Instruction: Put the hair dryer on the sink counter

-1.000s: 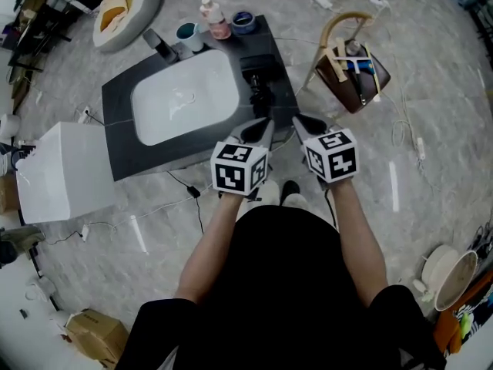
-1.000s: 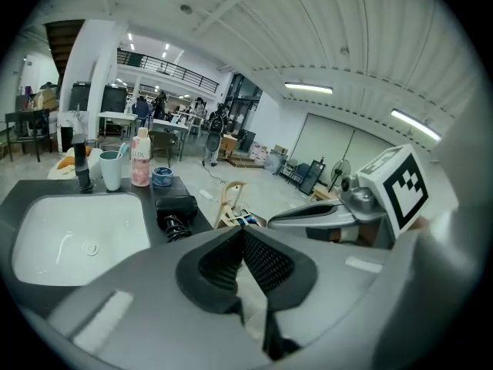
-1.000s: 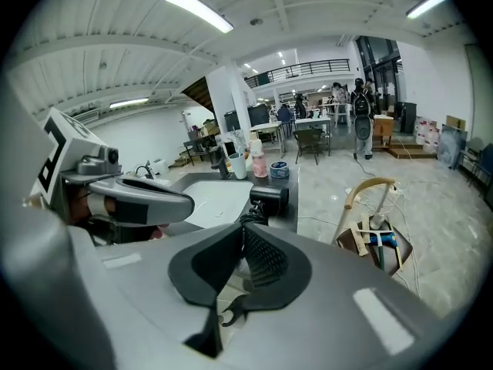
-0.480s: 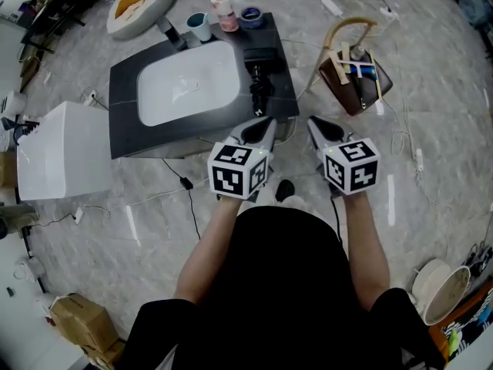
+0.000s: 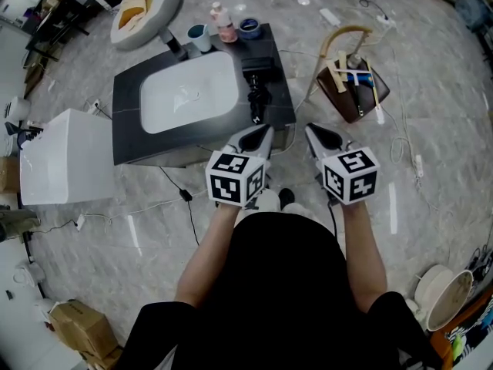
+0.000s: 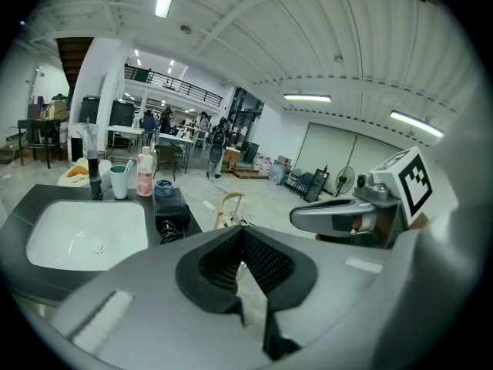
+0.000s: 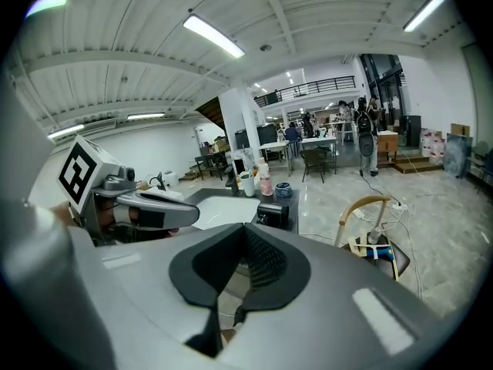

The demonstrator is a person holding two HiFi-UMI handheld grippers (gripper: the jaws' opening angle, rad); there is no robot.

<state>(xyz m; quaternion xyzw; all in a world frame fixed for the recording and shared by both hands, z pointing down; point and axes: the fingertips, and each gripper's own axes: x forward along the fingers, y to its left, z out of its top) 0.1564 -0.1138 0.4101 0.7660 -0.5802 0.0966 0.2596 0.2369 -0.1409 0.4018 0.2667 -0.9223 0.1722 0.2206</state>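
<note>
- Left gripper (image 5: 262, 132) (image 6: 245, 231): jaws closed, nothing between them. It hangs in the air just in front of the counter (image 5: 127, 141) and touches nothing.
- Right gripper (image 5: 314, 132) (image 7: 246, 231): jaws fully closed and empty. It is level with the left one, off the counter's right front corner.
- Hair dryer (image 5: 260, 69) (image 6: 171, 210) (image 7: 276, 213): lies on the counter's right strip, just beside the basin (image 5: 189, 91). The task appears complete as things lie.
- Risk 1: the bundled cord (image 5: 257, 102) sits toward the front edge, nearest the left gripper. A careless sweep of either closed gripper could catch it and drag the dryer off.
- Risk 2: the dryer rests close to the basin rim. A nudge leftward could tip it into the bowl; whether the bowl is wet cannot be told.
- Risk 3: the cup (image 5: 199, 37) and bottle (image 5: 226, 23) stand at the back of the counter. Any push on the dryer toward them could topple them.
- Risk 4: a floor cable (image 5: 171, 182) runs from under the counter near the person's feet. A step left could snag it.
- Risk 5: the basket (image 5: 354, 83) stands to the right, well apart. A wide right-hand swing could strike its handle.
</note>
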